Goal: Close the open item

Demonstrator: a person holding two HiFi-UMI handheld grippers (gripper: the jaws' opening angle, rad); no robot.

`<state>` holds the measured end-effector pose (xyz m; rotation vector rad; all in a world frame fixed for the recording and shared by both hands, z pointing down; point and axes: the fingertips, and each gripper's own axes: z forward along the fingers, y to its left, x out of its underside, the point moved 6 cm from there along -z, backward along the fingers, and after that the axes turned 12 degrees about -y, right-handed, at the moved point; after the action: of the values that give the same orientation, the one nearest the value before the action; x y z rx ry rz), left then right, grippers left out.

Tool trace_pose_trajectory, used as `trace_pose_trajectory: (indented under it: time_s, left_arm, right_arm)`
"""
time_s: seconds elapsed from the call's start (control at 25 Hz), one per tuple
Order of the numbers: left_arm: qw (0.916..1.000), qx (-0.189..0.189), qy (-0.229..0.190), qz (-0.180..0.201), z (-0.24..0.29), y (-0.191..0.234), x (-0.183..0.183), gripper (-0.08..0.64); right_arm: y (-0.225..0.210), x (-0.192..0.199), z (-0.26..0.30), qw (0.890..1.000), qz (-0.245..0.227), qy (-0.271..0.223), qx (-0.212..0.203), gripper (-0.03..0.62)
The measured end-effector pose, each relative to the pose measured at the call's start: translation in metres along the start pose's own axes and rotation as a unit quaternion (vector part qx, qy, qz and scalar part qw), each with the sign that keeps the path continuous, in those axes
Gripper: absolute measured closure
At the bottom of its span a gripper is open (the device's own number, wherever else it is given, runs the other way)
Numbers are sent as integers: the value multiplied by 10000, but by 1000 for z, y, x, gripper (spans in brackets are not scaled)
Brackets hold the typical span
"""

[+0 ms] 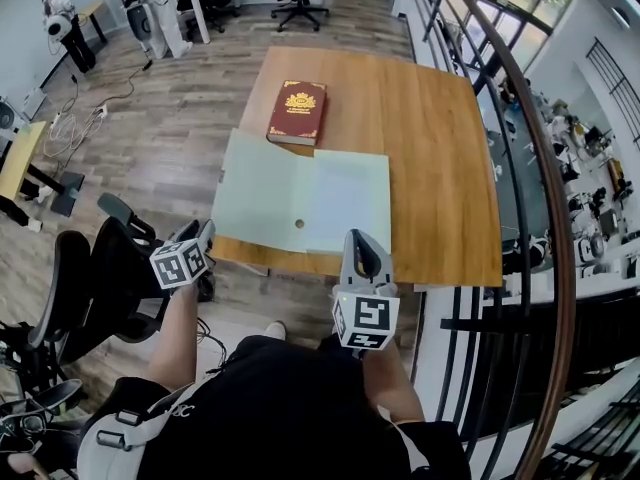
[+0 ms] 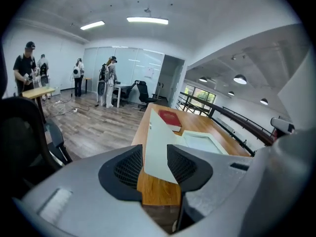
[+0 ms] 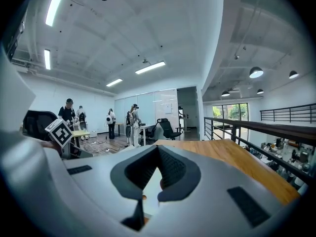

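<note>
**A:** So where's our folder [image 1: 300,203] at right now?

**B:** It's lying wide open on the near end of the counter [image 1: 440,148]. It's pale green, and the left flap pokes out past the counter's left edge. The red book [image 1: 297,111] sits shut just beyond it on the far side.

**A:** And our left hand-held gripper [image 2: 154,164]?

**B:** It's down by the folder's near left corner with the jaws spread wide. In its own view we see the flap's edge in the gap, but the pads aren't squeezing it, so it's got hold of nothing.

**A:** And the right one?

**B:** Our right hand-held gripper [image 1: 360,243] sits at the folder's near edge, by the right page. Its jaws are pressed together, and we can't see anything between them.
</note>
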<state>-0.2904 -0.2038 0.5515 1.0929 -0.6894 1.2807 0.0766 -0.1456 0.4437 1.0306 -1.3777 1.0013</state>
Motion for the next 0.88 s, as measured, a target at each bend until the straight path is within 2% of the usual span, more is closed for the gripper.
trace_pose_trajectory:
  time_s: [0.2,0.28,0.32,0.4,0.48,0.64,0.72,0.8,0.88]
  left_arm:
    - [9969,-49,449,-639,13,18,28,420]
    - [9928,-2,500,-1092,18,24,40,420]
    - [9882,51,482,-1454,21,26,45,420]
    - [9738,165,369,-2239,26,31,52,420]
    - [9624,203,245,-2698,31,35,55,420]
    - [9550,232,157,-2952,36,40,59,420]
    - [9462,333,96,-3217,37,39,60,423]
    - [9375,434,38,-3453,37,37,62,472]
    - [9377,526,13,-3434,35,35,60,548]
  right_arm:
    - [-5,4,-4,9999,-37,58,86,589]
    - [-6,6,-6,9999,-42,83,117,589]
    - [-7,7,-7,9998,-42,109,143,589]
    - [-9,9,-9,9997,-38,159,191,589]
    - [-11,9,-10,9996,-38,161,220,589]
    - [-13,11,-14,9993,-30,238,272,589]
    - [-16,14,-15,9992,-16,266,283,589]
    - [-17,16,-16,9992,24,282,285,589]
    - [-18,18,-17,9991,80,300,286,589]
